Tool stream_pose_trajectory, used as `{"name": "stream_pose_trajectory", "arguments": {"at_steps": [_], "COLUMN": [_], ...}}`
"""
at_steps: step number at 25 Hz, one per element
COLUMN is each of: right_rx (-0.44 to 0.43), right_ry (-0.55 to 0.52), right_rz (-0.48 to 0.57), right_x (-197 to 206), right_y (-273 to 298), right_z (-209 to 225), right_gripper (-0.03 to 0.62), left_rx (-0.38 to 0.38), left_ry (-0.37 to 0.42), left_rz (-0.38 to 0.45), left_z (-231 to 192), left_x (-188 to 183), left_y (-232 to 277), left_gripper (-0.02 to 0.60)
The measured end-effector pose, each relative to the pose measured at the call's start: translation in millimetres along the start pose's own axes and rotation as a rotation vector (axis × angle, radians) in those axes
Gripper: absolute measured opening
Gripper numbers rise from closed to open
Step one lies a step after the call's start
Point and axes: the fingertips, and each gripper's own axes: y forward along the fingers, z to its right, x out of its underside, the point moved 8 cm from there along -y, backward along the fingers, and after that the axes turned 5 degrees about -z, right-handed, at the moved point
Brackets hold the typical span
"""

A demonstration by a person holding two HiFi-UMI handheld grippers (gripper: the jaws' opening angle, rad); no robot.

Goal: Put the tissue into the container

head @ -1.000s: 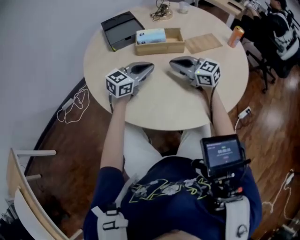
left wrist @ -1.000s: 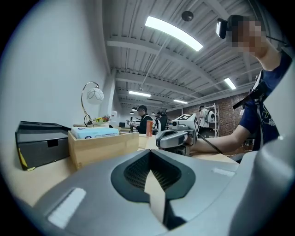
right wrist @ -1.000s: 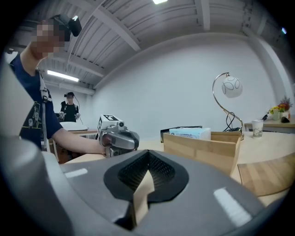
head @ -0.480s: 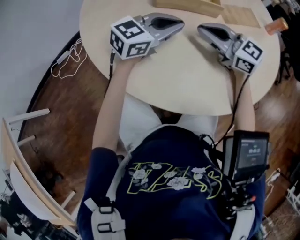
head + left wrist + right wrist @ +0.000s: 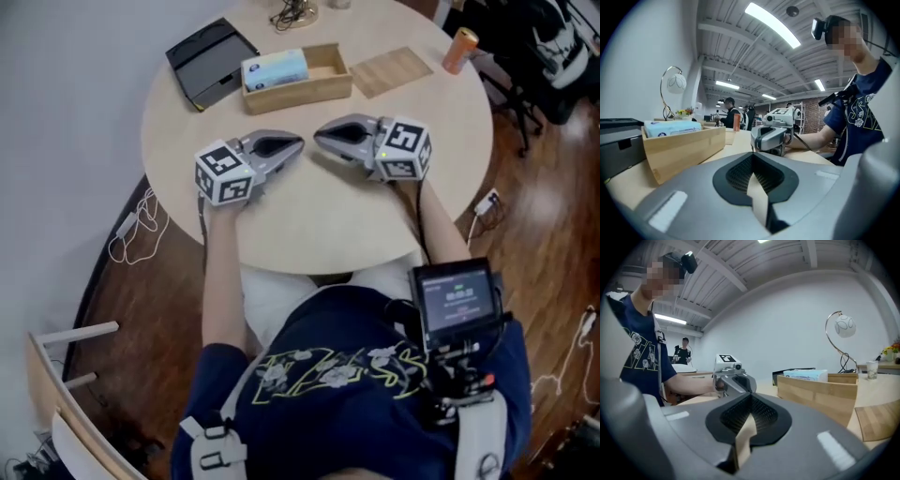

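A light wooden box is seen on the far part of a round wooden table; a pale blue tissue pack is lodged inside the left end of that box, with its top raised above the rim. Just left of the box a black case is set at an angle; just right of the box a thin wooden board is laid flat; further right of the box, near the table edge, an orange can is stood upright; behind the box a tangle of cable is seen.

On the near side of the box, apart from it, both grippers are held low over the tabletop with their tips turned toward each other. The left gripper is pointed rightward and the right gripper leftward, and a small gap is kept between the two tips. In the left gripper view the jaws are seen pressed together with nothing between them; in the right gripper view the jaws are likewise seen closed and empty, and the box with the tissue pack is seen beyond them to the right. Whether the grippers are rested on the table cannot be told. A small screen is worn at the person's chest.
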Motion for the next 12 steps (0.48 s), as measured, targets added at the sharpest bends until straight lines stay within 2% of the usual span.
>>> {"name": "stream_pose_trajectory", "arguments": {"at_steps": [3, 12], "right_rx": [-0.021, 0.017], "right_ry": [0.000, 0.012], "right_rz": [0.003, -0.014], "right_x": [-1.4, 3.3], "right_y": [-0.9, 0.7], "right_z": [-5.0, -1.7], "right_gripper": [0.002, 0.002], "left_rx": [-0.019, -0.026], "left_ry": [0.026, 0.021], "left_rz": [0.096, 0.097], "left_z": [2.8, 6.1], "left_x": [-1.8, -1.9], "left_y": [-9.7, -12.4], "left_gripper": [0.003, 0.003]}}
